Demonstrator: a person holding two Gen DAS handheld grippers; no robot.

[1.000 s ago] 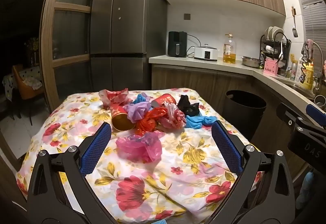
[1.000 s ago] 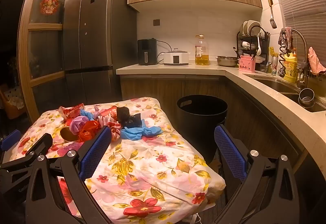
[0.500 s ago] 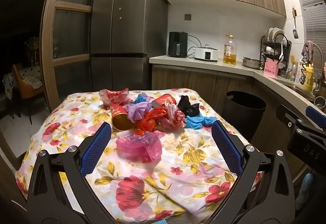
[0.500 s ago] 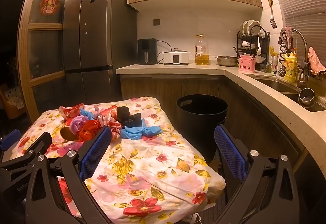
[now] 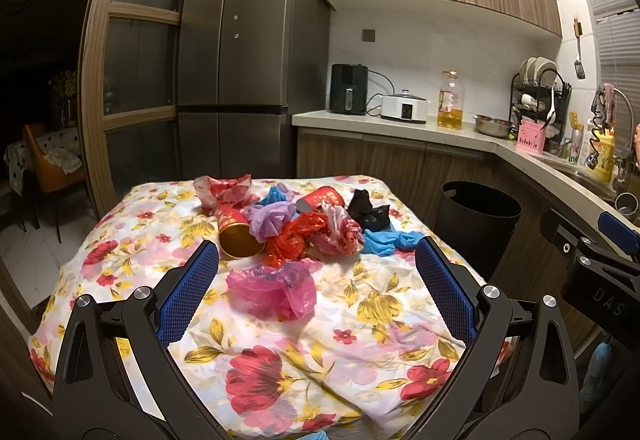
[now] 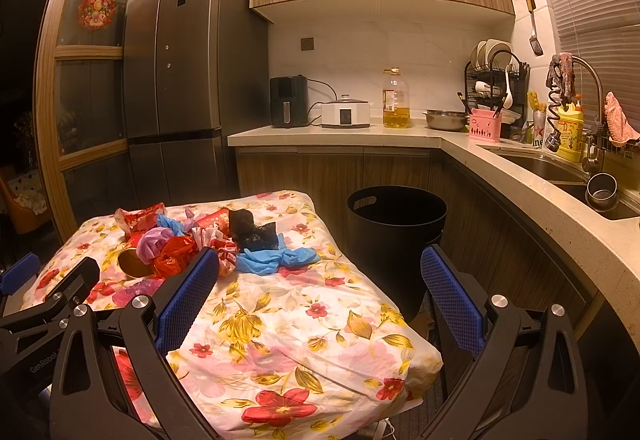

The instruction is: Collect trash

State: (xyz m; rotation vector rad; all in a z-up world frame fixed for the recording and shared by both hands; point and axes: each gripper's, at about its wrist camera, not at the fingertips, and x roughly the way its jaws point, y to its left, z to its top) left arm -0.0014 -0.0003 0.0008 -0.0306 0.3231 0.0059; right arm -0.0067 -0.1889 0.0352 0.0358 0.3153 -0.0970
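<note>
A pile of trash lies on the flowered tablecloth (image 5: 280, 340): a pink plastic bag (image 5: 274, 290) nearest me, a red bag (image 5: 294, 238), a purple bag (image 5: 268, 217), a gold-lined paper cup (image 5: 238, 236), a red cup (image 5: 322, 197), a black bag (image 5: 368, 215) and blue gloves (image 5: 390, 242). My left gripper (image 5: 316, 286) is open, above the near table edge, with the pink bag between its fingers' line of sight. My right gripper (image 6: 320, 290) is open and empty over the table's right side; the blue gloves (image 6: 276, 260) lie ahead of its left finger. A black trash bin (image 6: 396, 224) stands right of the table.
A kitchen counter (image 6: 520, 175) with sink, dish rack, oil bottle and appliances runs along the back and right. A grey fridge (image 5: 240, 79) stands behind the table. A wooden glass door is at left. The right gripper's body shows at the left wrist view's right edge (image 5: 592, 272).
</note>
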